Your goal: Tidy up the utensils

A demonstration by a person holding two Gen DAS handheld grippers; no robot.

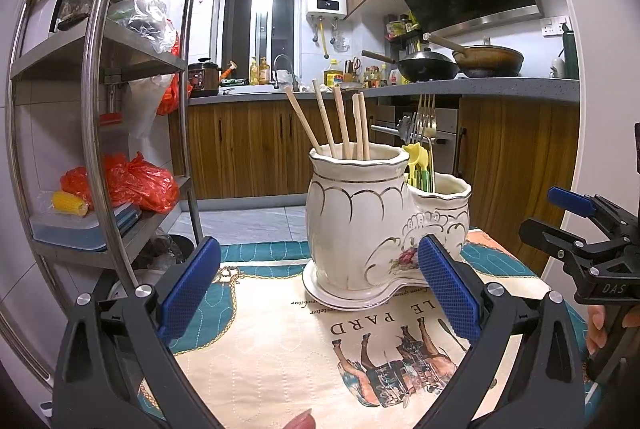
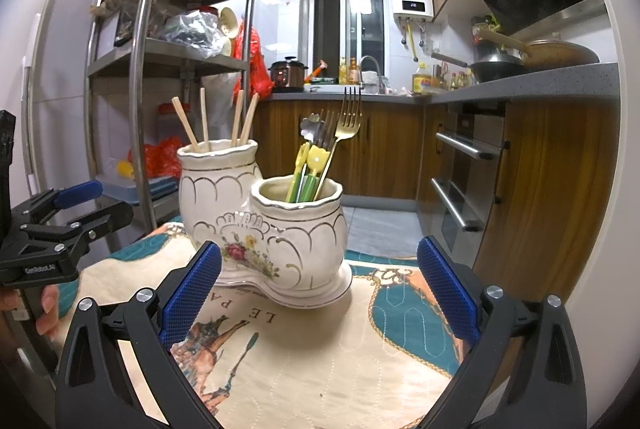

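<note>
A white ceramic double holder (image 1: 360, 221) with gold trim stands on the printed tablecloth (image 1: 280, 349); it also shows in the right wrist view (image 2: 280, 225). Its taller pot holds several wooden chopsticks (image 1: 340, 121) (image 2: 208, 125). Its lower pot holds gold forks (image 2: 346, 121) (image 1: 426, 117), a spoon and yellow-green utensils (image 2: 308, 169). My left gripper (image 1: 320, 293) is open and empty, just in front of the holder. My right gripper (image 2: 320, 293) is open and empty, in front of the lower pot. Each gripper shows at the edge of the other's view.
A steel shelf rack (image 1: 100, 69) (image 2: 148, 69) with bags and boxes stands left of the table. Wooden cabinets and a grey counter (image 1: 480, 87) with woks run behind. An oven (image 2: 460, 181) is at the right. The table edge lies just beyond the holder.
</note>
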